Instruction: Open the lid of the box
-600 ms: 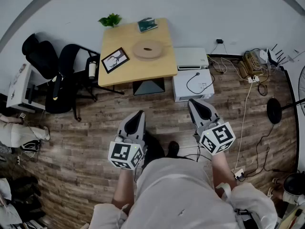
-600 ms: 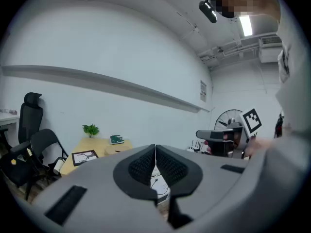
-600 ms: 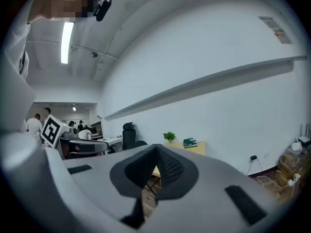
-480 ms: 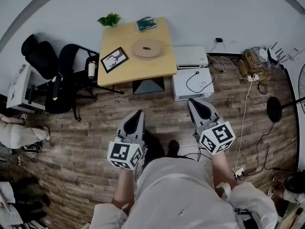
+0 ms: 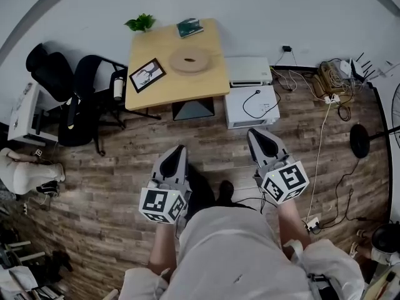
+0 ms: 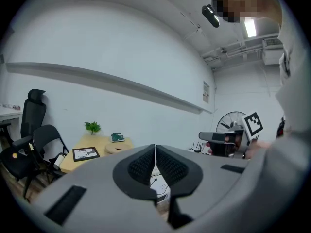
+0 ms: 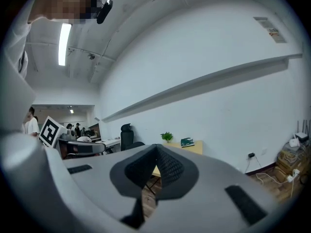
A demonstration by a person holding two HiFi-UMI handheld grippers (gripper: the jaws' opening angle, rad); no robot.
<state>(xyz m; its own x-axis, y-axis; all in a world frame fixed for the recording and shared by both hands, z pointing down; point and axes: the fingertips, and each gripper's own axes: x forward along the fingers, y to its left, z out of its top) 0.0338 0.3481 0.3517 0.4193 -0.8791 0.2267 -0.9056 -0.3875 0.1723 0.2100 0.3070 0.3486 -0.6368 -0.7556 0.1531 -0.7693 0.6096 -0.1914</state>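
A round, flat wooden box (image 5: 189, 61) lies on a light wooden table (image 5: 169, 89) against the far wall, beside a framed picture (image 5: 147, 75), a small plant (image 5: 141, 23) and a green book (image 5: 189, 27). In the left gripper view the box (image 6: 118, 148) shows small and far off. Both grippers are held over the wooden floor in front of the person, well short of the table. The left gripper (image 5: 177, 150) (image 6: 155, 152) is shut and holds nothing. So is the right gripper (image 5: 257, 135) (image 7: 156, 152).
Two white appliances (image 5: 251, 105) stand on the floor right of the table, one with a black cable on top. Black office chairs (image 5: 75, 99) stand to its left. Cables and a power strip (image 5: 331, 86) litter the floor at right, near a round black stand base (image 5: 359, 144).
The view has shifted slightly, so the table sits a little higher and further left in the picture. A pale shape at the left edge has moved. Both grippers stay shut and hardly move.
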